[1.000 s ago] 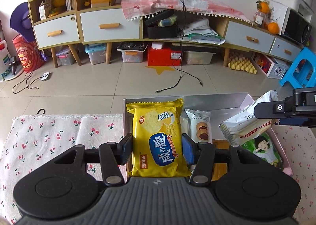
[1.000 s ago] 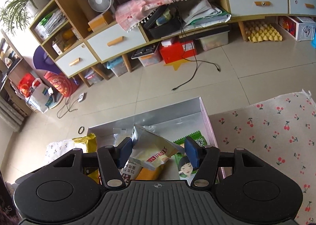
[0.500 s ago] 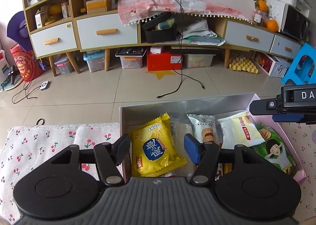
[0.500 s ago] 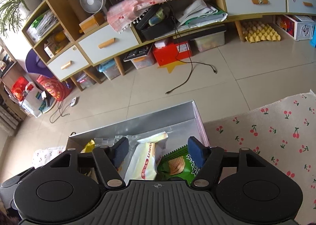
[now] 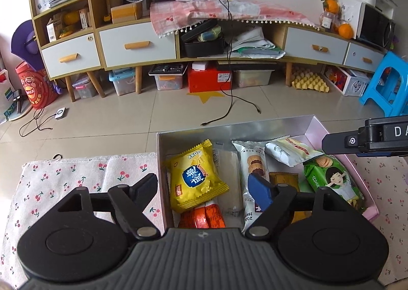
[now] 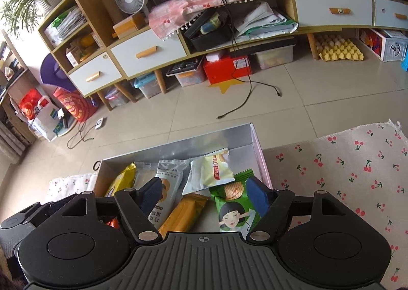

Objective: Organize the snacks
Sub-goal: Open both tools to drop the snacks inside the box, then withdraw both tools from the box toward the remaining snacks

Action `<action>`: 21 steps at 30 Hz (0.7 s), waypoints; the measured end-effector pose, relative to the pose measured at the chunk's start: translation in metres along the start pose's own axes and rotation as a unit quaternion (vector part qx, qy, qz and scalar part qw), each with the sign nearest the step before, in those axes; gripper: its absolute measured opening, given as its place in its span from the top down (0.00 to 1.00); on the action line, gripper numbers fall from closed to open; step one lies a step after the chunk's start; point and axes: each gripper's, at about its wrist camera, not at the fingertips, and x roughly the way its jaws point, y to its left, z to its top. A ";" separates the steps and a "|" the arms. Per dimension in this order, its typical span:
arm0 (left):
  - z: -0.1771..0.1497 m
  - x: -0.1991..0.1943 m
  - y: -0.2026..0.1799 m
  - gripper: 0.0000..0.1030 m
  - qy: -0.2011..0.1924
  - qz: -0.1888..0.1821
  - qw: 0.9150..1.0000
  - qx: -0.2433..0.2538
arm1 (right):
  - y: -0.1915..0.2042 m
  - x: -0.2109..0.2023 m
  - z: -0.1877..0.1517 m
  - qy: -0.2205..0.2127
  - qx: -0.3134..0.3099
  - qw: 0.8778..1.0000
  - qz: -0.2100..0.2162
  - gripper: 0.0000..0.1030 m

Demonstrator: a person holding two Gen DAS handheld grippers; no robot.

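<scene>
1. Whereas one second back the left gripper (image 5: 202,185) clamps the yellow chip bag (image 5: 196,175) upright, now its jaws stand wide and empty, and the bag lies flat in the box (image 5: 229,129).
2. Same on the right: right gripper (image 6: 204,193) was closed on the pale yellow-white packet (image 6: 211,170); now its jaws are spread wide, holding nothing, and the packet rests in the far part of the box.
3. Yellow chip bag: left side of box, long axis runs near-far with a slight tilt, printed face up, far end toward the far wall. It overlaps orange packets (image 5: 204,218) at its near end.
4. Cookie packet (image 5: 251,170): just right of the chip bag, long axis near-far, partly under the left gripper's right finger.
5. Pale packet lies crosswise-tilted, its near edge over the green bag (image 6: 234,203).
6. Green bag sits at the right side of box, long axis roughly near-far, face print up.
7. Orange-brown bar (image 6: 183,211) lies diagonal between cookie packet and green bag.
8. Box sits on a cherry-print cloth (image 6: 344,162).
</scene>
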 end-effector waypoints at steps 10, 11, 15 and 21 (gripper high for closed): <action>-0.016 -0.032 0.002 0.15 0.009 -0.004 1.000 -0.009 | 0.004 -0.042 -0.024 0.004 -0.007 1.000 -0.003 0.20; -0.018 -0.035 0.002 0.13 0.010 -0.005 1.000 -0.011 | 0.005 -0.047 -0.027 0.003 -0.008 1.000 -0.003 0.19; -0.026 -0.047 0.002 0.10 0.018 -0.003 1.000 -0.014 | 0.008 -0.062 -0.041 0.006 -0.013 1.000 -0.006 0.16; -0.041 -0.068 0.002 0.04 0.022 0.004 1.000 -0.011 | 0.011 -0.082 -0.065 0.013 -0.028 0.999 -0.015 0.14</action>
